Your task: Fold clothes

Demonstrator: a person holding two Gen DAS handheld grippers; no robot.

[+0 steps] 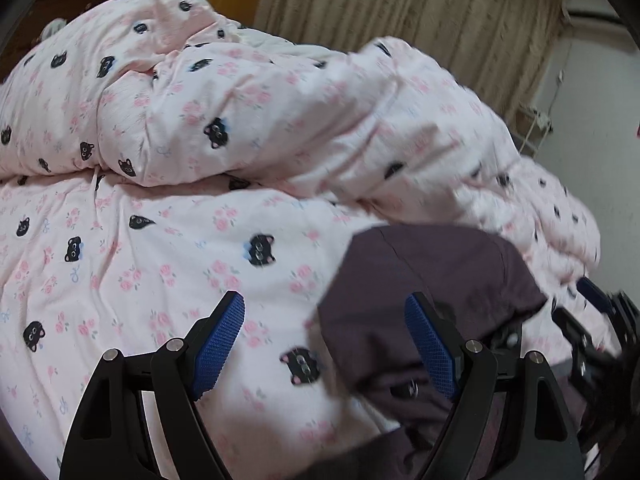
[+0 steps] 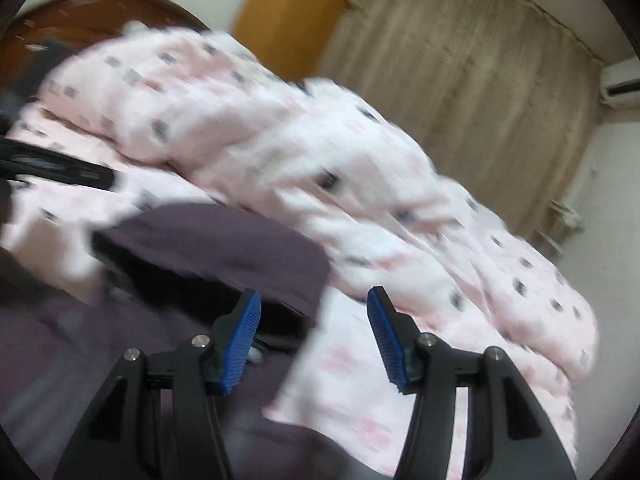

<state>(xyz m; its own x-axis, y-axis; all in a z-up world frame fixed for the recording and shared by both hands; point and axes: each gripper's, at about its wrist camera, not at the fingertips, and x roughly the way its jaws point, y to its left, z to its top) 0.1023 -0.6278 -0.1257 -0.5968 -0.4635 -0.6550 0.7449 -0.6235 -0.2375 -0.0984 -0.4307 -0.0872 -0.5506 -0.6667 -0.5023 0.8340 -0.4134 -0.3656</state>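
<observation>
A dark purple garment (image 1: 432,280) lies on the pink bed sheet (image 1: 140,280) at the lower right of the left wrist view. It also shows in the right wrist view (image 2: 208,252), lower left, blurred. My left gripper (image 1: 325,308) is open and empty, its right finger over the garment's left edge. My right gripper (image 2: 314,304) is open and empty, its left finger over the garment, its right finger over the sheet. The right gripper shows in the left wrist view (image 1: 600,320) at the garment's right side.
A bunched pink duvet with black cat faces (image 1: 240,100) fills the far side of the bed (image 2: 280,140). Behind it are a brown headboard (image 2: 92,12), a wooden door (image 2: 288,12), beige curtains (image 2: 460,60) and a white wall.
</observation>
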